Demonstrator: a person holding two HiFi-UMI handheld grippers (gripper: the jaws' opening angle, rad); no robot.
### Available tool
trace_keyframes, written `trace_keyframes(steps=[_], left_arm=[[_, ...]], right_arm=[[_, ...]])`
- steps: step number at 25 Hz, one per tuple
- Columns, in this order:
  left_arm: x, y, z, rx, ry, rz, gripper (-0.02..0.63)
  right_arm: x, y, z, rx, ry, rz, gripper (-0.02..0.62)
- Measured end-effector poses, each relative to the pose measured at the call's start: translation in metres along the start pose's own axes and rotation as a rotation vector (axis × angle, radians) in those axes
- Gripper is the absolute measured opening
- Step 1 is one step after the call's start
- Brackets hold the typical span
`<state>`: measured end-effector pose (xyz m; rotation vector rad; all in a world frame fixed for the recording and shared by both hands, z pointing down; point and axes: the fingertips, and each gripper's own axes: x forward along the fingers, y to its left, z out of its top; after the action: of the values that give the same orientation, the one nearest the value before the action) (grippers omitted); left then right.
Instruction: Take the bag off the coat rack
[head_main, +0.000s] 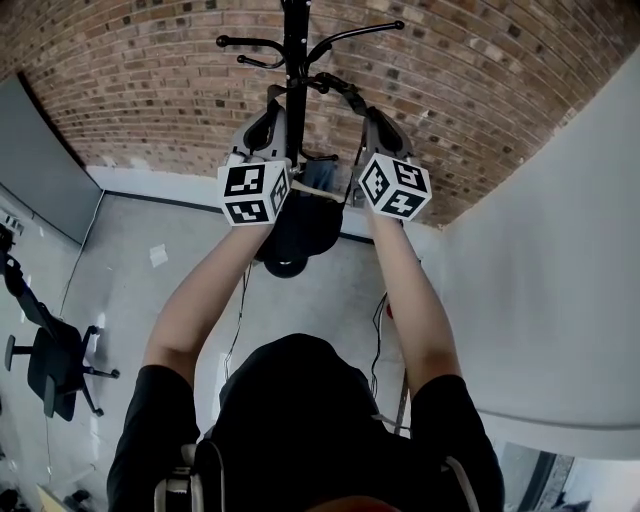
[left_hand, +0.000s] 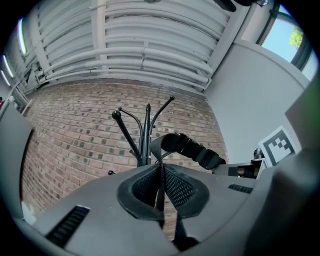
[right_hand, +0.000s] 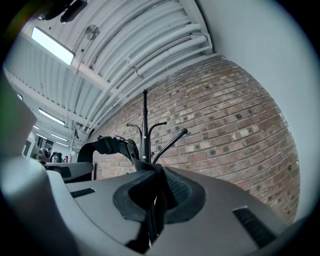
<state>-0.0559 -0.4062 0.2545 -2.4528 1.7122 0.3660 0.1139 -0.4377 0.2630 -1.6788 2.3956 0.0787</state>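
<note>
A black coat rack (head_main: 294, 50) stands against the brick wall, its hooks spreading at the top. Below my hands a black bag (head_main: 300, 225) hangs in front of the pole. Its black strap (left_hand: 187, 146) arches from one gripper to the other beside the pole. My left gripper (head_main: 268, 112) is shut on the webbing, which runs between its pads (left_hand: 161, 185). On the other end of the strap (right_hand: 107, 145), my right gripper (head_main: 365, 115) is shut too (right_hand: 156, 192). I cannot tell whether the strap rests on a hook.
A brick wall (head_main: 480, 80) lies behind the rack and a white wall (head_main: 560, 300) is close on the right. An office chair (head_main: 55, 365) stands on the floor at the left. Cables (head_main: 380, 330) run along the floor near the rack's foot.
</note>
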Motion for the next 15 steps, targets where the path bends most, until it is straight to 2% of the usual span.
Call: trace_keyframes(steps=[6, 15], left_arm=[[-0.014, -0.002, 0.025, -0.003, -0.037, 0.007, 0.023], [-0.041, 0.016, 0.027, -0.051, -0.044, 0.075, 0.023]], right_arm=[[-0.018, -0.009, 0.020, 0.000, -0.039, -0.015, 0.021], [-0.047, -0.022, 0.030, -0.046, -0.017, -0.056, 0.021]])
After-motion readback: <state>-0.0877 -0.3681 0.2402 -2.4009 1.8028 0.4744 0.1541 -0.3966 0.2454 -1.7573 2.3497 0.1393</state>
